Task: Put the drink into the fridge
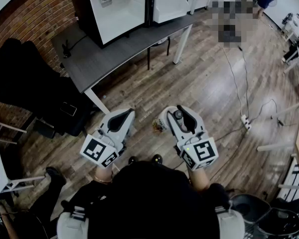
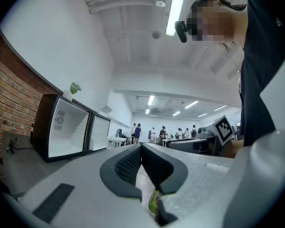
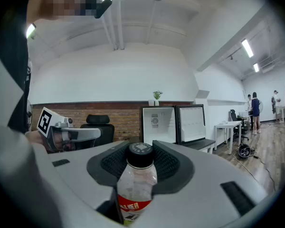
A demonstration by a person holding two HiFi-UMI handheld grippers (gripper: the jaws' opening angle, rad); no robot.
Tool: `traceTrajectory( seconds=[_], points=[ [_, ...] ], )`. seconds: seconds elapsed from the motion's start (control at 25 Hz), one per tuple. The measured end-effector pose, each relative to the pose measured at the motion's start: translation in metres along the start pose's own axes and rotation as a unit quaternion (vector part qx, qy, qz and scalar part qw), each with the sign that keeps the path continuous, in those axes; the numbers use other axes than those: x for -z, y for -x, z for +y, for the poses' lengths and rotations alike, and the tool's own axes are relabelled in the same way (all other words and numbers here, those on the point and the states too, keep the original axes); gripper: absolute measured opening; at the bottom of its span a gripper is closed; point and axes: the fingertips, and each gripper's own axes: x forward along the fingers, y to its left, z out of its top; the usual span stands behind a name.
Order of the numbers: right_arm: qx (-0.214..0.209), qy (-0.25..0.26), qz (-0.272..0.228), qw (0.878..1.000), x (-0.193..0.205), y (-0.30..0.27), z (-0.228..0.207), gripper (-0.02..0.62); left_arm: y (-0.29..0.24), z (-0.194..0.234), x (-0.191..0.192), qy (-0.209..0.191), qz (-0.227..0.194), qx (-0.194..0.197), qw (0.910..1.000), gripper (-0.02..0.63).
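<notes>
The drink is a clear bottle (image 3: 137, 179) with a black cap and a red label, standing upright between the jaws of my right gripper (image 3: 141, 151), which is shut on it. In the head view that gripper (image 1: 181, 112) is held low over the wooden floor, and the bottle's cap (image 1: 177, 115) shows between its fingers. My left gripper (image 1: 127, 114) hangs beside it with its jaws together (image 2: 141, 148) and nothing held. The black mini fridge (image 1: 117, 9) stands on a dark table (image 1: 104, 59) ahead, white inside, with its door (image 1: 172, 1) swung open to the right.
A black office chair (image 1: 35, 83) stands by the brick wall at the left. A power strip with cables (image 1: 245, 121) lies on the floor at the right. Another dark chair (image 1: 269, 218) is at the bottom right. People stand at the room's far end (image 2: 137, 132).
</notes>
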Motion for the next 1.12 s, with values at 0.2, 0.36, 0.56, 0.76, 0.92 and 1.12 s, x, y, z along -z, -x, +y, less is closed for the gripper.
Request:
traceTrajectory(
  seconds=[0.2, 0.36, 0.56, 0.76, 0.92, 1.12],
  points=[
    [0.001, 0.002, 0.0, 1.0, -0.001, -0.003, 0.0, 0.146, 0.001, 0.004, 0.0, 0.001, -0.001, -0.002, 1.0, -0.003],
    [0.002, -0.003, 0.0, 1.0, 0.001, -0.004, -0.002, 0.146, -0.002, 0.006, 0.001, 0.002, -0.001, -0.001, 1.0, -0.003],
    [0.004, -0.014, -0.001, 1.0, 0.003, 0.003, -0.009, 0.147, -0.007, 0.002, 0.003, 0.001, 0.004, 0.003, 1.0, -0.003],
    [0.013, -0.014, 0.001, 1.0, 0.005, 0.009, -0.02, 0.147, -0.015, -0.004, 0.003, -0.003, 0.005, 0.008, 1.0, -0.003],
    [0.011, -0.019, 0.0, 1.0, 0.005, 0.01, -0.031, 0.147, -0.025, -0.005, 0.003, -0.002, 0.006, 0.006, 1.0, -0.003],
    [0.006, -0.022, -0.003, 1.0, 0.004, 0.014, -0.045, 0.147, -0.039, -0.012, 0.004, -0.003, 0.008, 0.005, 0.9999, -0.003]
  ],
)
